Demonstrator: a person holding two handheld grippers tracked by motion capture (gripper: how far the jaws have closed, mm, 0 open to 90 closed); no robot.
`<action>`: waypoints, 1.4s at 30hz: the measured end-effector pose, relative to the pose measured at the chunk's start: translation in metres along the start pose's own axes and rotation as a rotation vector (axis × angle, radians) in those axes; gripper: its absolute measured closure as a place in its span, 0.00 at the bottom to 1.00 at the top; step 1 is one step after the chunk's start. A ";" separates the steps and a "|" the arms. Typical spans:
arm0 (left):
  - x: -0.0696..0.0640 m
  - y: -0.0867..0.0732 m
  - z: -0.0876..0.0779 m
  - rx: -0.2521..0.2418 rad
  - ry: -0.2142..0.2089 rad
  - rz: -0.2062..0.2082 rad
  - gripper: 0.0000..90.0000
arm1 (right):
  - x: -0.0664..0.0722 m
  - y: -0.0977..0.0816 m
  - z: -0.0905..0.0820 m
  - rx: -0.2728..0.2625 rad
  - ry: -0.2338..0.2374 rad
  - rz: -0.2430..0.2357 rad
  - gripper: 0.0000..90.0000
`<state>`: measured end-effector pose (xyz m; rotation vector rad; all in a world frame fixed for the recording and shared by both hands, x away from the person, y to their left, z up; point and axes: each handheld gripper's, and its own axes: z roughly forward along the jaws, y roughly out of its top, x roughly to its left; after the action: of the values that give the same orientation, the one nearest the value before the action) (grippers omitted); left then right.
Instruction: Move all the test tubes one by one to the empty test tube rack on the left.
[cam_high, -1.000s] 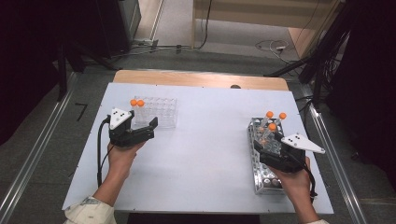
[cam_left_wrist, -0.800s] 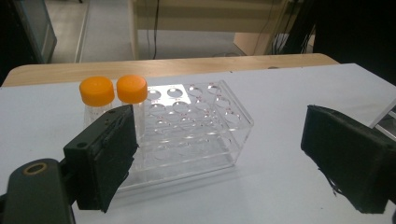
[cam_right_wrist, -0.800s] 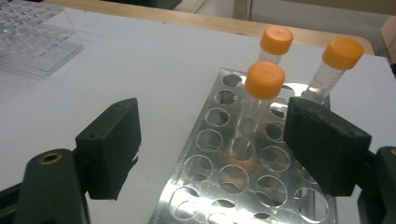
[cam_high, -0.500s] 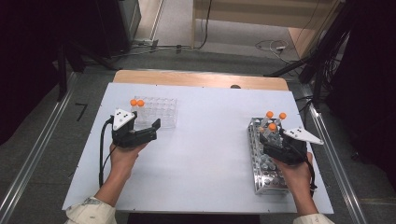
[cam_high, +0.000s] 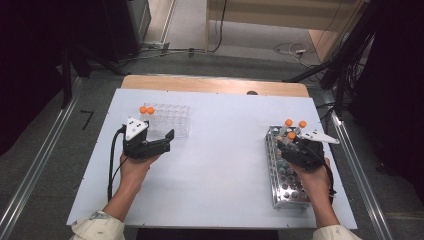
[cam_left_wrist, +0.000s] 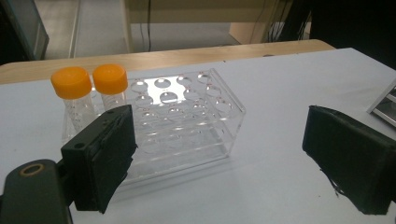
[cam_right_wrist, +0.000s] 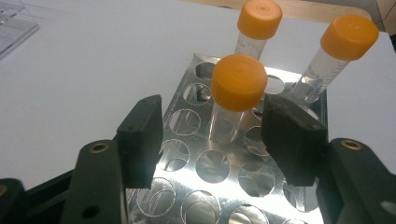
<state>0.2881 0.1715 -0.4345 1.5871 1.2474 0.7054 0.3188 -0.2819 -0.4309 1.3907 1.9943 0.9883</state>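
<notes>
Orange-capped tube (cam_right_wrist: 237, 93) in metal rack (cam_right_wrist: 187, 140) | our right gripper (cam_right_wrist: 215, 135) jaws closing, not touching | left gripper (cam_left_wrist: 233, 158) open | risk: off-centre squeeze tips tube toward 12 o'clock

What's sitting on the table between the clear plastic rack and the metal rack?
Nothing: in the high view the white table is bare between the clear plastic rack and the metal rack.

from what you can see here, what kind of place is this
Probably a lab bench: orange-capped tubes stand in a metal rack and a clear plastic rack on a white table.
</notes>
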 end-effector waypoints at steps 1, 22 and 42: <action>0.000 0.000 0.000 0.001 0.000 0.001 0.11 | 0.000 0.001 0.000 -0.002 -0.002 0.001 0.46; -0.002 0.000 0.000 0.004 -0.011 -0.003 0.11 | -0.001 0.009 0.014 0.082 -0.051 0.007 0.79; -0.004 0.000 0.000 0.000 -0.029 -0.010 0.11 | 0.001 0.019 -0.015 -0.053 -0.049 0.005 0.79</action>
<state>0.2867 0.1679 -0.4335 1.5844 1.2340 0.6738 0.3180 -0.2805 -0.4066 1.3785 1.9162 0.9929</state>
